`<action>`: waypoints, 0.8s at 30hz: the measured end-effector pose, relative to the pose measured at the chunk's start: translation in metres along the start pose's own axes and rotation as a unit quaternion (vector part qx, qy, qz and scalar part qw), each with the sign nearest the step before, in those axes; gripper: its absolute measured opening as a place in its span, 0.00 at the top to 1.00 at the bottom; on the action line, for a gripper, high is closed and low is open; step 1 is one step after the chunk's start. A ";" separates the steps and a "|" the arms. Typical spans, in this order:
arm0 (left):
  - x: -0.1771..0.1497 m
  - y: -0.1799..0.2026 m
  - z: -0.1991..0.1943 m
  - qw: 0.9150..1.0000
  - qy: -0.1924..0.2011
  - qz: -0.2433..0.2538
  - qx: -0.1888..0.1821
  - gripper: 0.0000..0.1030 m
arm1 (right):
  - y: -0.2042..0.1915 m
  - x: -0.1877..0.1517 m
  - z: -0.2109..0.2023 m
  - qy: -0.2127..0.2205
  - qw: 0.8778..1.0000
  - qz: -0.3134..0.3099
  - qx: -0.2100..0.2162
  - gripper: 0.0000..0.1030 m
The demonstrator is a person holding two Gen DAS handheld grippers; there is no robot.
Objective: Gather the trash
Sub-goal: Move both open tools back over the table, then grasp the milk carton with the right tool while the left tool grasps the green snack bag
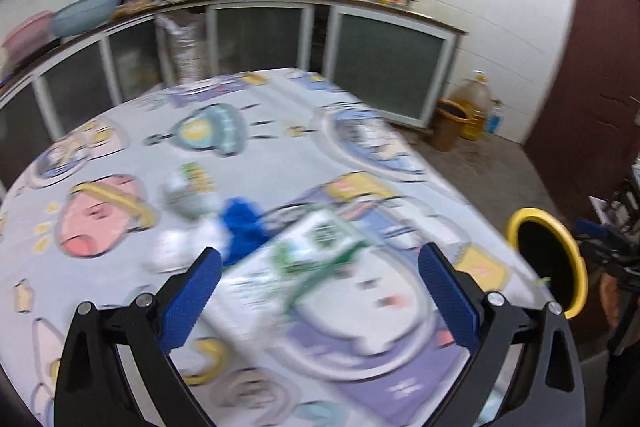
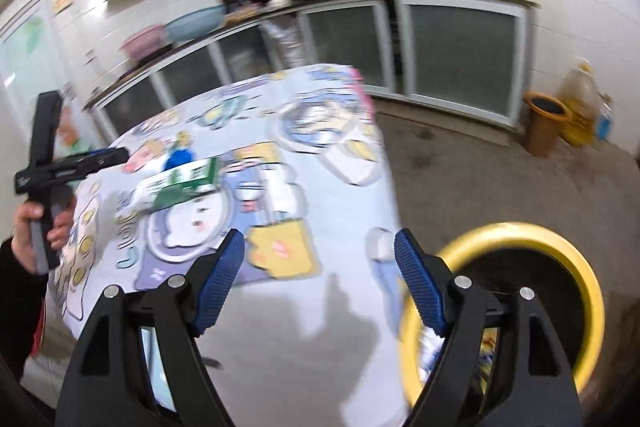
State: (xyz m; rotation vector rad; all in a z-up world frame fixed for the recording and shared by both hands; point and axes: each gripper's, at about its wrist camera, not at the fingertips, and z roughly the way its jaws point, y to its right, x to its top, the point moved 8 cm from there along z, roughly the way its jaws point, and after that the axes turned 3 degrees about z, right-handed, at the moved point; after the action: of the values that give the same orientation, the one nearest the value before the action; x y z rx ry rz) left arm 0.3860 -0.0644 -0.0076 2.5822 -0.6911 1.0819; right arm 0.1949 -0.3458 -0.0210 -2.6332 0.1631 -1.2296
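No writing can be read through the blur. A green-and-white carton is seen lying on the cartoon-printed bench. Both ribbed blue fingers are spread, empty; a yellow-rimmed round bin stands beside.

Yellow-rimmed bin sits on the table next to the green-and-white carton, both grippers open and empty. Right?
Not quite. The yellow-rimmed bin stands on the floor beside the table, as the right wrist view shows. The green-and-white carton does lie on the table, and the left gripper and right gripper are open and empty.
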 end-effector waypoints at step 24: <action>0.010 -0.130 0.076 0.988 -0.112 -0.102 0.015 0.08 | -0.178 0.026 0.124 -0.099 0.905 -0.394 0.123 0.26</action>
State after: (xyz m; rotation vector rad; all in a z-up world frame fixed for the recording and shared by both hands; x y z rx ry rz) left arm 0.5051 0.0129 -0.0600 2.7559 -0.4462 0.7539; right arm 0.3073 -0.1592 -0.0337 -2.6212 -1.1138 -1.0412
